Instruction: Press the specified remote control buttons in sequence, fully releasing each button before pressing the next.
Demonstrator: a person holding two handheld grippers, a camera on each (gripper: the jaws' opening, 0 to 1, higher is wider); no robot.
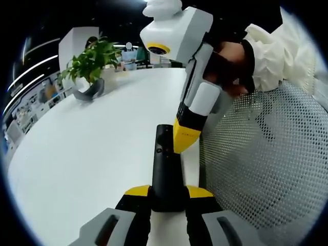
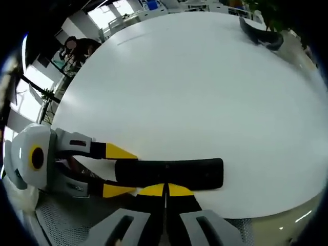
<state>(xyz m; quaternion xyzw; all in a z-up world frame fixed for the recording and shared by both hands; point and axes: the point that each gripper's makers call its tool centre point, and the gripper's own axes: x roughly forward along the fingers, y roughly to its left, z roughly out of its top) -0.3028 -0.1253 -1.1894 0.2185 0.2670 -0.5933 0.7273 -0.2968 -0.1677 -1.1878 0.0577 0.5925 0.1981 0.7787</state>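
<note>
A black remote control [image 1: 165,171] lies lengthwise on the white table [image 1: 87,154], near its right edge. My left gripper [image 1: 168,192] is shut on the remote's near end, one yellow fingertip on each side. My right gripper [image 1: 185,137], held by a gloved hand, comes down from the upper right, and its yellow tip touches the remote's right edge just beside the buttons. In the right gripper view the remote [image 2: 174,173] lies crosswise. The right gripper [image 2: 165,190] has its jaws shut together against the remote's near edge. The left gripper [image 2: 118,171] clamps the remote's left end.
A potted plant [image 1: 91,64] stands at the far side of the table, and its dark pot [image 2: 261,32] shows at the upper right of the right gripper view. A white mesh chair [image 1: 266,169] sits against the table edge. A person [image 2: 77,48] is far off beyond the table.
</note>
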